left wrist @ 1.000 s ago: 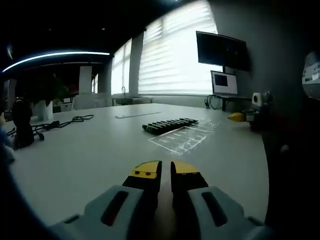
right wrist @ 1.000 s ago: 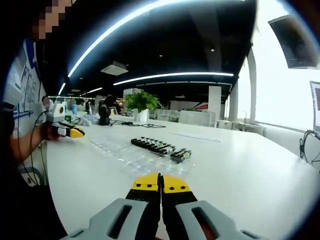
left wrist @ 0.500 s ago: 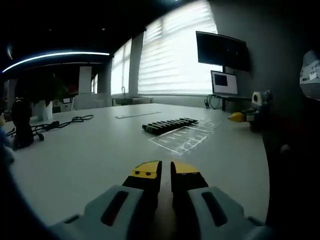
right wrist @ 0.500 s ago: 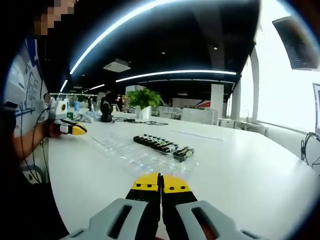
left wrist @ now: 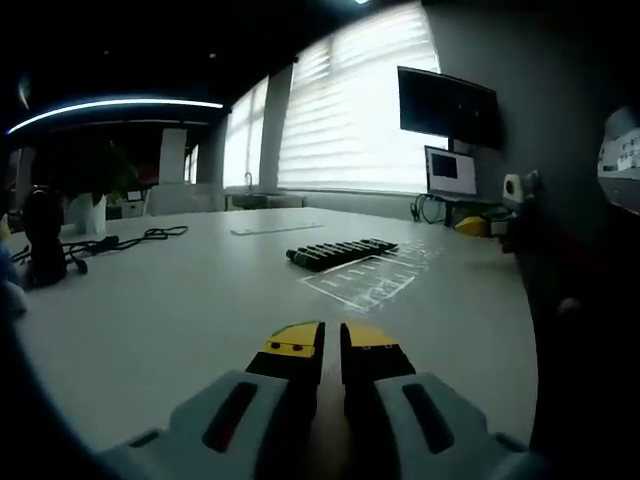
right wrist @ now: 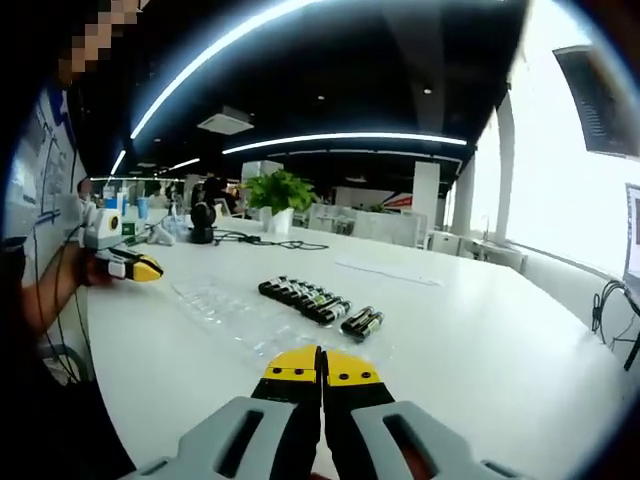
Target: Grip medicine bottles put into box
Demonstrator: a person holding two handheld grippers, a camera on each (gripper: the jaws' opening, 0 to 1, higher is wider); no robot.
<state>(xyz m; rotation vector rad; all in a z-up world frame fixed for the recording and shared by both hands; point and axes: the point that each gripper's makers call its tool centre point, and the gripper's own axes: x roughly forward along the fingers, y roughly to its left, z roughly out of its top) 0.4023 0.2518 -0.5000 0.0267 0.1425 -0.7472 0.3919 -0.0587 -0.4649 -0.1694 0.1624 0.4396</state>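
Small dark medicine bottles lie in a row on the white table, just beside what looks like a clear tray, handy for loading. Left tongs and right tongs are both together, empty, well short of them.

An open-plan office, seen from a big meeting table.

A broad white table spreads out in front, with a dark wall-mounted screen at two o'clock and a small lit monitor under it. Wide windows with pale blinds run across twelve o'clock. Long strip lights curve over a dark ceiling, a potted plant stands at eleven o'clock in the right gripper view, and black cables trail over the tabletop at ten o'clock.
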